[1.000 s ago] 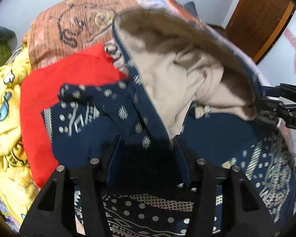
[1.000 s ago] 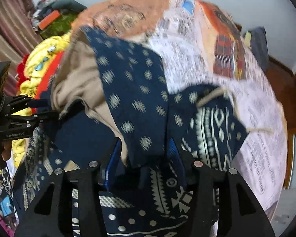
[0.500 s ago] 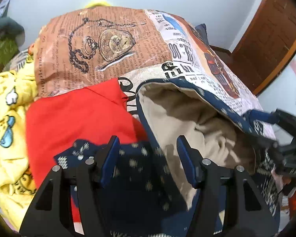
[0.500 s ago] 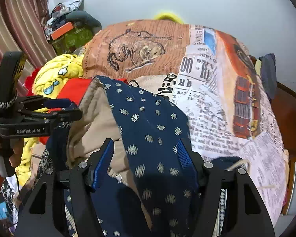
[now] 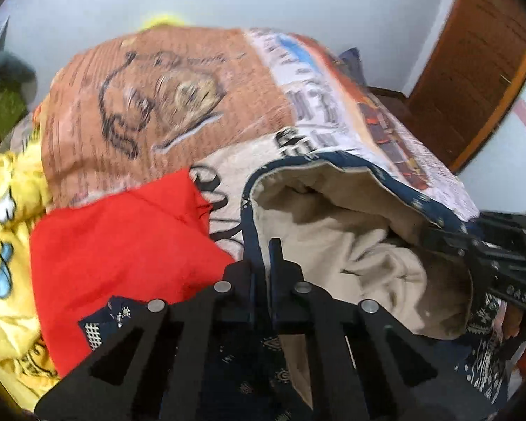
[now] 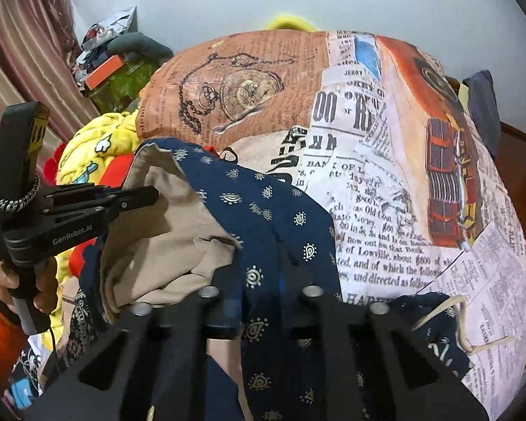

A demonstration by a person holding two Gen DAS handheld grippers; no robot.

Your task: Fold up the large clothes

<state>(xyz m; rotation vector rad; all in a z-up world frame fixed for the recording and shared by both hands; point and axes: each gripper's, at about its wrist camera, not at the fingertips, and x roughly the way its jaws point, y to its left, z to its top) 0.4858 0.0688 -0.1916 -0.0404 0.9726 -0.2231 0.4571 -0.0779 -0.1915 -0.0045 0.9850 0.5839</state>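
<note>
A large navy patterned garment with beige lining (image 5: pixel 350 245) (image 6: pixel 256 210) is held up over the bed between both grippers. My left gripper (image 5: pixel 264 245) is shut on its navy edge; it also shows in the right wrist view (image 6: pixel 136 198) at the garment's left side. My right gripper (image 6: pixel 263 256) is shut on the navy fabric, which drapes over its fingers; it shows at the right edge of the left wrist view (image 5: pixel 449 238). A cream drawstring (image 6: pixel 452 319) hangs at the lower right.
The bed carries a newspaper-print cover (image 6: pixel 385 193) (image 5: pixel 179 105). A red cloth (image 5: pixel 122 245) and a yellow cartoon blanket (image 5: pixel 7 217) (image 6: pixel 94 147) lie at the left. A wooden door (image 5: pixel 473 70) stands at the right; clutter (image 6: pixel 112 70) sits at the far left.
Both grippers closed on the garment's edges and lifted it. The fabric rose off the bed, and its beige lining now opens between the two grippers.
</note>
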